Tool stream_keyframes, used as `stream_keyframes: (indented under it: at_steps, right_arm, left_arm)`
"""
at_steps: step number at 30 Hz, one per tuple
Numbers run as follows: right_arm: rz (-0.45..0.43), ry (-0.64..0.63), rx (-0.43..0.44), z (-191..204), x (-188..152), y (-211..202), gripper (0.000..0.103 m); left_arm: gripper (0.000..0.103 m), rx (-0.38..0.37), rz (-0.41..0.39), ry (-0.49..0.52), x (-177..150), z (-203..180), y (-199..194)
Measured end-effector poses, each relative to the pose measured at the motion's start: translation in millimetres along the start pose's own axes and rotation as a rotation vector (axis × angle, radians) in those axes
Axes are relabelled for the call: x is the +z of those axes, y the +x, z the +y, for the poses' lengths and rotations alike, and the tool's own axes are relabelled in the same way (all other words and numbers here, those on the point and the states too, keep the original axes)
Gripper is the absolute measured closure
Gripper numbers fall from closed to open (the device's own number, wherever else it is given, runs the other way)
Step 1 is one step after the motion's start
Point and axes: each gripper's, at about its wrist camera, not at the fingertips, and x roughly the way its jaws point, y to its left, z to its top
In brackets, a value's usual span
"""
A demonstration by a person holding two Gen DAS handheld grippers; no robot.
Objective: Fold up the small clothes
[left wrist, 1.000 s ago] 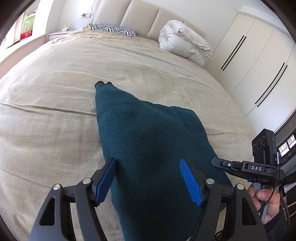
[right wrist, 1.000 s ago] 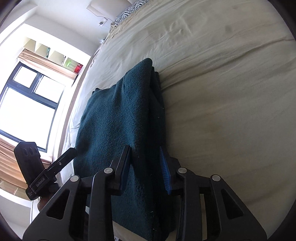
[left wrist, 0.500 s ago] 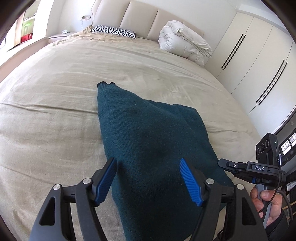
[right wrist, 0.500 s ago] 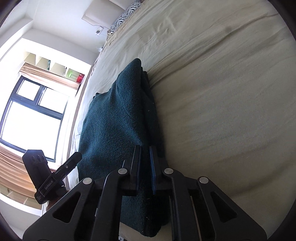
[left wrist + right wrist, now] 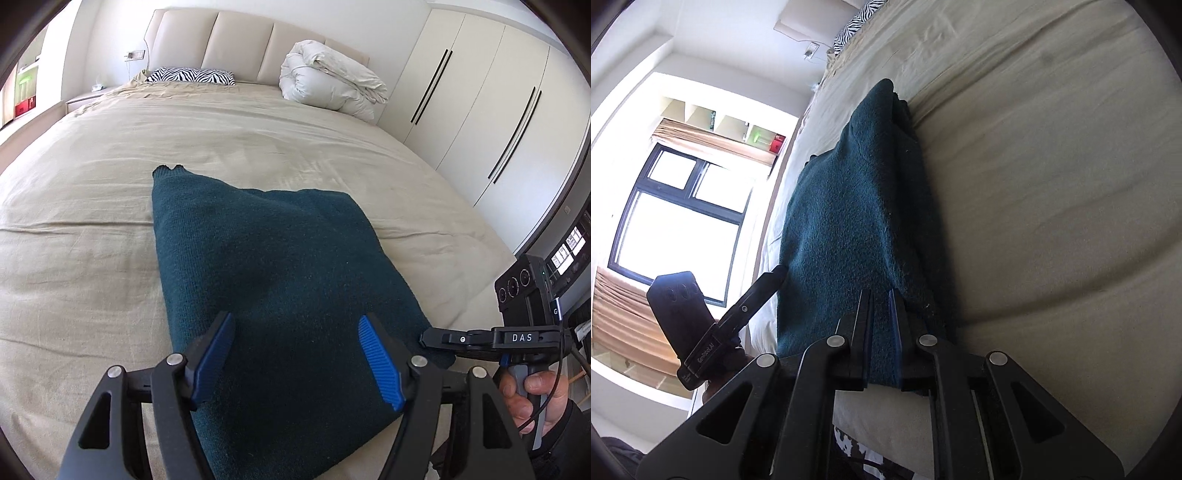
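Note:
A dark teal knit sweater (image 5: 266, 266) lies folded into a long shape on the beige bed (image 5: 92, 221), with its narrow end pointing at the headboard. My left gripper (image 5: 295, 321) hovers open over its near end, blue pads apart on either side of the cloth's middle. My right gripper (image 5: 879, 295) is shut on the sweater (image 5: 857, 221), pinching the layered near right edge between its pads. In the left wrist view, the right gripper (image 5: 443, 338) reaches the sweater's right edge from the side, held by a hand (image 5: 532, 391).
A folded white duvet (image 5: 332, 85) and a zebra pillow (image 5: 192, 75) sit by the headboard. White wardrobe doors (image 5: 480, 110) run along the right side. A bright window (image 5: 683, 221) is beyond the bed's left side. The bed's near edge is just under both grippers.
My right gripper's jaws closed onto the sweater's right edge, which was loosely between them before. Both grippers shifted slightly along the bed; the left stayed open.

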Motion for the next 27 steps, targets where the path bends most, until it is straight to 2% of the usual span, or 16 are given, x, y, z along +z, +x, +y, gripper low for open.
stream_keyframes:
  at_steps: [3, 4, 5, 6, 7, 8, 11, 13, 15, 19, 21, 22, 24, 25, 27]
  right_arm:
    - [-0.048, -0.033, -0.041, 3, -7, -19, 0.094]
    - [-0.071, -0.049, -0.065, 7, -9, -27, 0.093]
    - [-0.102, -0.076, -0.108, 13, -11, -36, 0.082]
    - [-0.137, -0.109, -0.162, 21, -12, -43, 0.074]
    - [-0.181, -0.146, -0.206, 31, -14, -51, 0.05]
    - [-0.23, -0.184, -0.229, 42, -16, -59, 0.037]
    - [-0.301, -0.282, -0.262, 74, -18, -70, 0.037]
    - [-0.344, -0.336, -0.321, 93, -19, -74, 0.037]
    - [-0.4, -0.389, -0.343, 111, -22, -79, 0.036]
    - [-0.549, -0.471, -0.398, 142, -33, -98, 0.008]
    - [-0.626, -0.526, -0.433, 158, -35, -106, 0.007]
    - [-0.668, -0.552, -0.456, 164, -37, -110, 0.007]
    - [-0.746, -0.592, -0.521, 176, -47, -116, 0.004]
    - [-0.761, -0.606, -0.542, 180, -49, -117, 0.0]
    - [-0.734, -0.635, -0.539, 188, -53, -116, 0.0]
  left_arm:
    - [0.029, 0.041, -0.048, -0.002, -4, -1, -16]
    - [0.019, 0.075, -0.064, 0.016, -5, -4, -20]
    - [0.007, 0.115, -0.078, 0.044, -4, -9, -25]
    - [0.003, 0.162, -0.1, 0.074, -3, -14, -31]
    - [0.0, 0.2, -0.13, 0.1, -2, -18, -38]
    - [0.0, 0.232, -0.163, 0.12, -1, -23, -45]
    - [0.0, 0.343, -0.248, 0.161, 5, -34, -67]
    - [0.0, 0.424, -0.27, 0.166, 9, -40, -78]
    - [0.0, 0.475, -0.284, 0.144, 15, -43, -87]
    - [0.0, 0.61, -0.317, 0.089, 17, -48, -103]
    - [0.0, 0.702, -0.305, 0.069, 15, -48, -103]
    - [0.0, 0.722, -0.275, 0.039, 15, -44, -102]
    - [0.0, 0.677, -0.209, -0.012, 15, -34, -98]
    - [0.0, 0.64, -0.186, -0.022, 13, -31, -96]
    - [0.0, 0.593, -0.173, -0.041, 11, -26, -94]
